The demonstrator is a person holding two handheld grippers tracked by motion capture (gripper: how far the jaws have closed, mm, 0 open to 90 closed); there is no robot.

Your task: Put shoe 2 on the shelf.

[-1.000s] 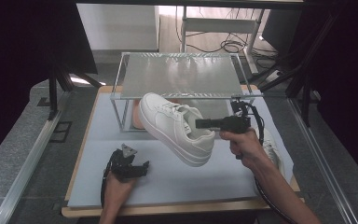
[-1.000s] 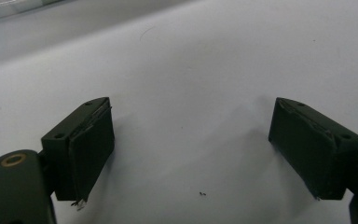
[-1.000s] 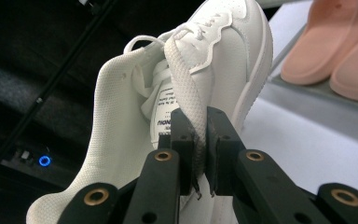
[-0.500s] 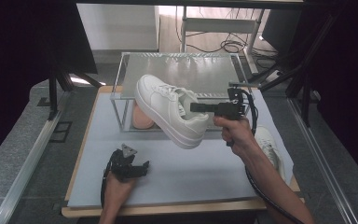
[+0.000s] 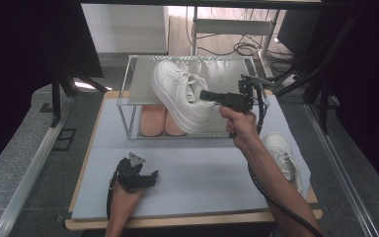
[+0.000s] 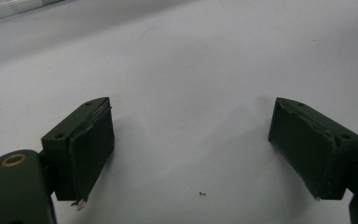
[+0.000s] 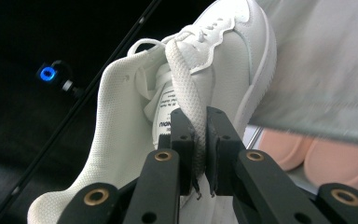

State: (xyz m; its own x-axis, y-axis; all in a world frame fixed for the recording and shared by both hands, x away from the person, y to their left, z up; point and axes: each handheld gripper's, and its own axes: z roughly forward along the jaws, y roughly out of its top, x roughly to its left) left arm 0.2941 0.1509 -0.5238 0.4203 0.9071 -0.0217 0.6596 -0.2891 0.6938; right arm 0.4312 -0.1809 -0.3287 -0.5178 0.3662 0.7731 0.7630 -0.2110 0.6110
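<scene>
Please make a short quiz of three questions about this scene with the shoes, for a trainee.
1. True or false: the left gripper rests open on the table.
2. What does the right gripper clamp on the white sneaker? A) sole B) tongue C) heel
3. What lies on the rack's lower level?

Key: 1 true. 2 B. 3 A pair of pink slippers.

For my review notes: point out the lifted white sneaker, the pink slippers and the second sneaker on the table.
lifted white sneaker [image 5: 177, 94]: high view, its side panel.
pink slippers [image 5: 153, 120]: high view, left slipper's upper, under the rack.
second sneaker [image 5: 279, 148]: high view, its laced top.
</scene>
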